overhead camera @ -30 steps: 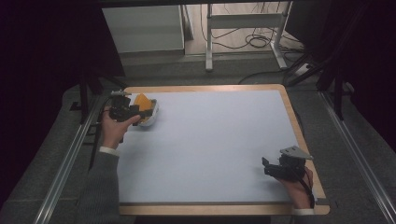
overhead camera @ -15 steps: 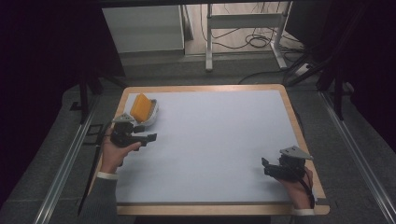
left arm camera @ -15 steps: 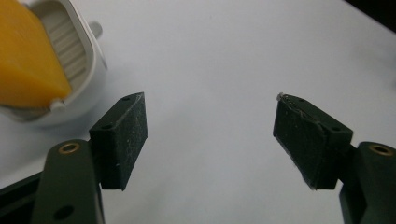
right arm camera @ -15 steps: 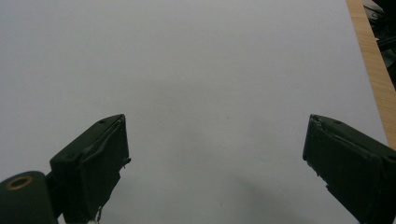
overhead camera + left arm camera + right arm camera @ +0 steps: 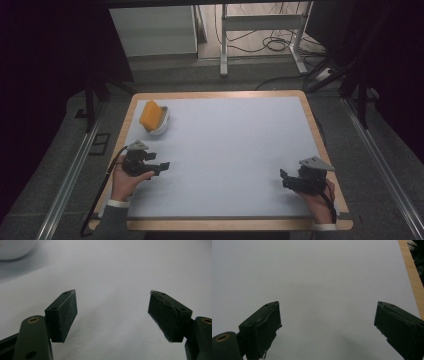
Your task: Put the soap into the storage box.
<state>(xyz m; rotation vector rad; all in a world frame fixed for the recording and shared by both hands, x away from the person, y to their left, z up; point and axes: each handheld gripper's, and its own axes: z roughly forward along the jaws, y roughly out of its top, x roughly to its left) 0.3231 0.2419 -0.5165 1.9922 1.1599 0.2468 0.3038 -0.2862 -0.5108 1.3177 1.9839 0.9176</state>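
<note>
An orange sponge (image 5: 149, 114) stands tilted in a small white bowl (image 5: 161, 125) at the table's far left corner. My left gripper (image 5: 165, 165) rests near the left edge, well in front of the bowl, held in a hand, open and empty; its jaws (image 5: 112, 312) stand wide apart over the bare white mat. The bowl's rim (image 5: 13, 248) shows at the top left of the left gripper view. My right gripper (image 5: 283, 179) sits near the front right corner, open too, with nothing between its pads (image 5: 263, 330).
A white mat (image 5: 225, 150) covers the wooden-rimmed table (image 5: 320, 130). The wooden edge (image 5: 412, 277) runs along the right of the right gripper view. Metal frame legs and cables (image 5: 270, 45) stand on the floor beyond the table.
My left gripper has let go of the sponge in the bowl and drawn back toward the front along the left edge. The right gripper has stayed put.
</note>
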